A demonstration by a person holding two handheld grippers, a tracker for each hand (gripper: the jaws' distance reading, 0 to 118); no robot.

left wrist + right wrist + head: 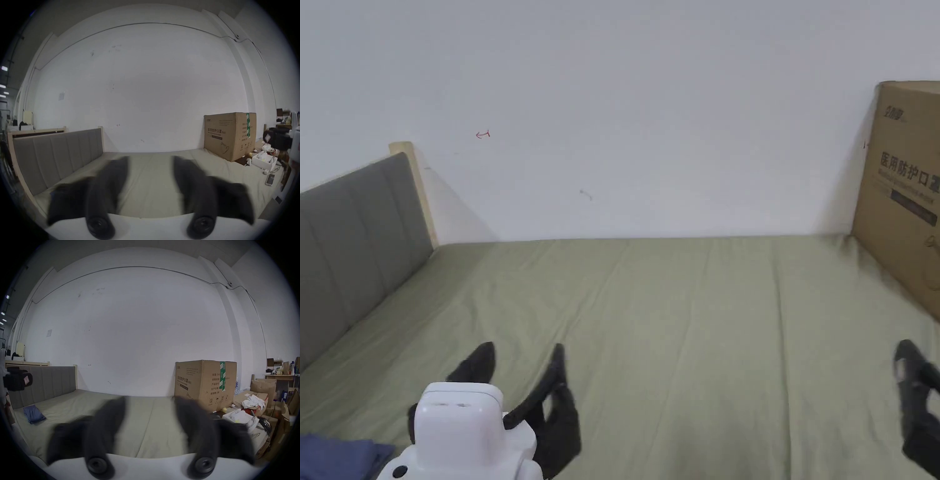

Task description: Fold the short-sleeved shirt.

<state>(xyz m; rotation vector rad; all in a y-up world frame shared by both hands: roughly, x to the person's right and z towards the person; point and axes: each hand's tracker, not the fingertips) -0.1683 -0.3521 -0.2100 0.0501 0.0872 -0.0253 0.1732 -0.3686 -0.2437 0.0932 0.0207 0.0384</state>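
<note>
Left hand-held gripper [519, 362] sits nearest, low over the bed [687, 325], jaws spread wide, nothing between them. Right hand-held gripper [149, 410] also spread and empty in its own view; in the head view it sits at the right edge.

Shirt [33, 414]: blue cloth, a compact bundle lying on the green sheet near the headboard [48, 382], to the left of both grippers and apart from them. A corner of it shows at the lower left of the head view [337, 456]. Cannot tell whether it is loosely crumpled or partly folded.

Handling, judged: light, soft knit, no stiffness; will drape and sag from any single pinch point. Not fragile. Sheet underneath is also soft and may get pinched along with it.

Grasp, judged: take an outer edge, then find both shoulder seams or hem corners, one per gripper, so it hangs flat before laying out.

Box [903, 187] stands at the far right of the bed, well apart.
</note>
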